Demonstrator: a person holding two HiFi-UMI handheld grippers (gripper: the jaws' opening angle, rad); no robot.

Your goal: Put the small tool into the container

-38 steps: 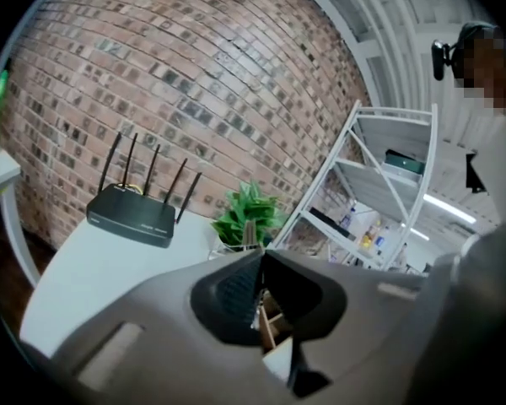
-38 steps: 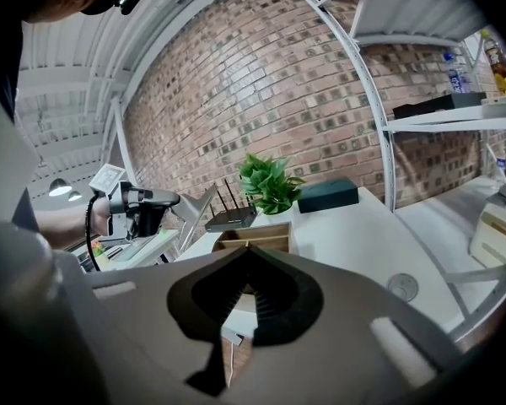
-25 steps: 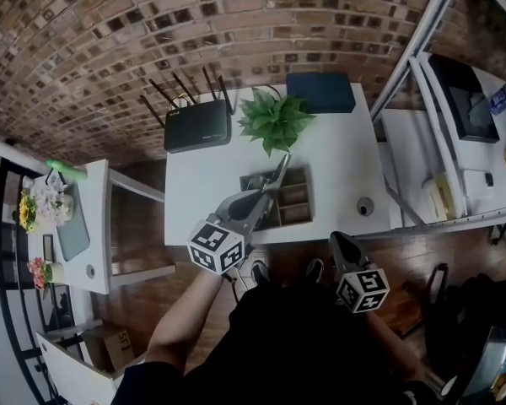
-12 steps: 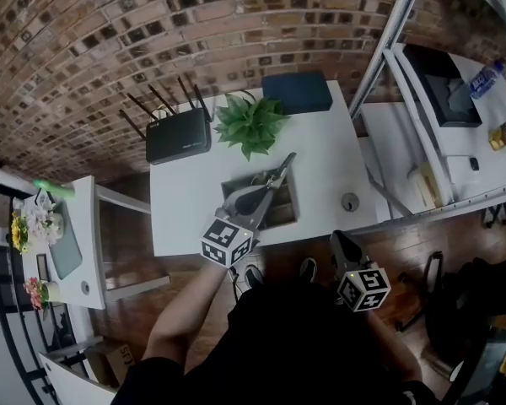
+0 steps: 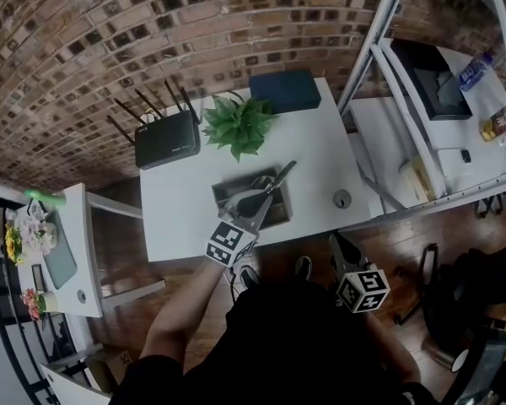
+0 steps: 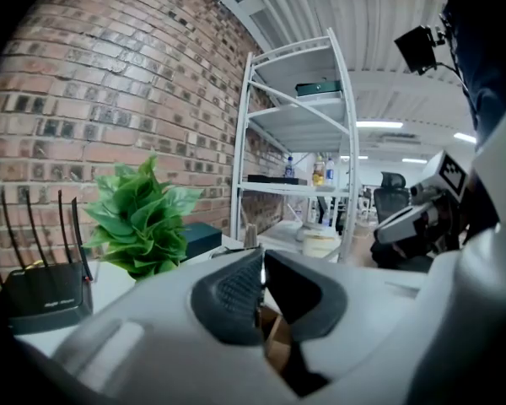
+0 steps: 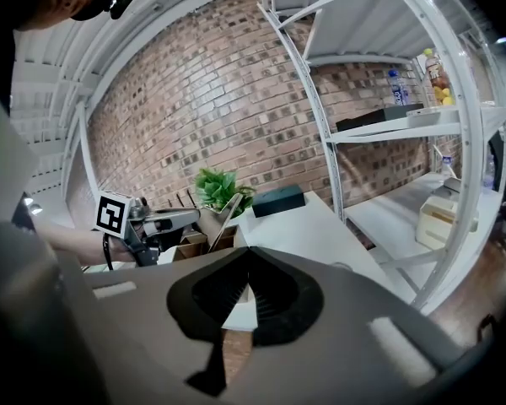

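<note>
A grey compartmented container [image 5: 220,194] sits near the front edge of the white table [image 5: 177,218]. My left gripper [image 5: 268,192] reaches over it, shut on a slim grey tool [image 5: 283,173] whose far end sticks up and out to the right, above the compartments. In the left gripper view the pads [image 6: 236,289] are pressed together on the tool's thin edge [image 6: 261,270]. The right gripper view shows the tool [image 7: 228,210] slanting above the container [image 7: 191,246]. My right gripper [image 5: 339,243] hangs off the table's front edge, to the right, shut with nothing in it [image 7: 246,287].
A potted plant [image 5: 236,126], a black router [image 5: 166,139] and a dark blue box [image 5: 284,89] stand at the table's back. A small round object [image 5: 342,198] lies right of the container. White shelving [image 5: 422,142] stands at the right, a side table [image 5: 67,243] at the left.
My left gripper has carried the tool further over the container and lower. The right gripper has shifted slightly.
</note>
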